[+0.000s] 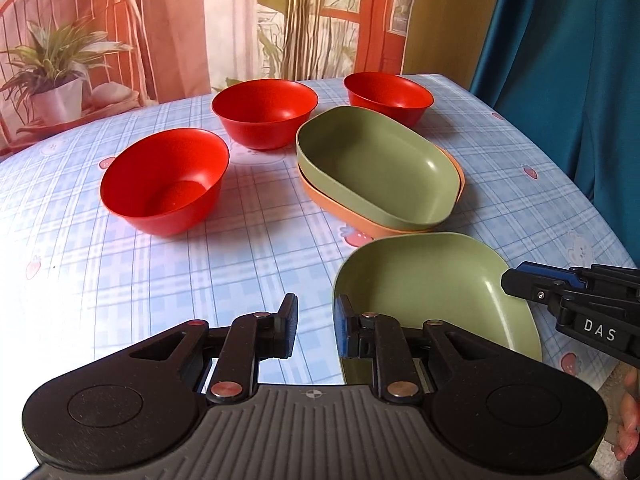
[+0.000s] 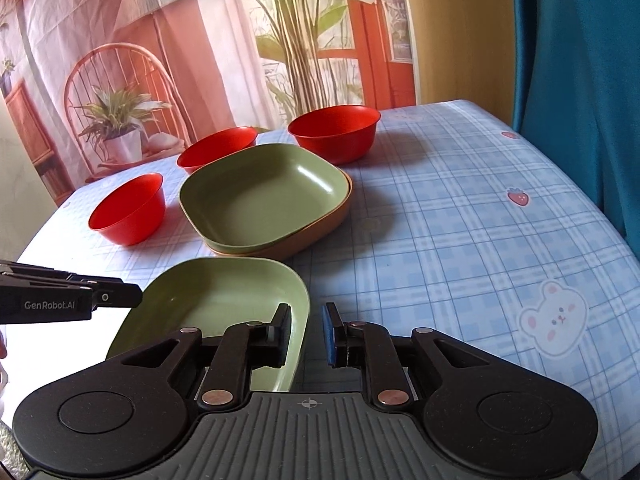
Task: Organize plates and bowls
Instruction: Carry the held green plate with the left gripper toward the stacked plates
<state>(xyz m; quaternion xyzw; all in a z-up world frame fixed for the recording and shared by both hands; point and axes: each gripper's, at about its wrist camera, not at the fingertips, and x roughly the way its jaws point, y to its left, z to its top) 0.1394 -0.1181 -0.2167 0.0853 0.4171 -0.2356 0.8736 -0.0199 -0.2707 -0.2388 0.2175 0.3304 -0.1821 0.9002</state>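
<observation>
A light green plate (image 1: 432, 292) (image 2: 216, 300) lies near the table's front edge. My left gripper (image 1: 316, 320) (image 2: 138, 298) straddles its left rim, one finger outside and one inside, and is narrowly open, its pads off the rim. At the right rim my right gripper (image 2: 306, 330) (image 1: 508, 284) stands open the same way. Behind it, a darker green plate (image 1: 376, 164) (image 2: 264, 196) is nested in an orange plate (image 1: 348, 216) (image 2: 320, 236). Three red bowls (image 1: 164, 184) (image 1: 264, 112) (image 1: 388, 96) stand apart around the stack's left and back.
The checked blue tablecloth (image 1: 120, 280) (image 2: 480, 220) covers the table, and its right half is bare. A blue curtain (image 1: 560, 80) hangs close to the right edge. A printed backdrop (image 2: 120, 80) rises behind the far edge. A person's hand (image 1: 628, 412) shows at the lower right.
</observation>
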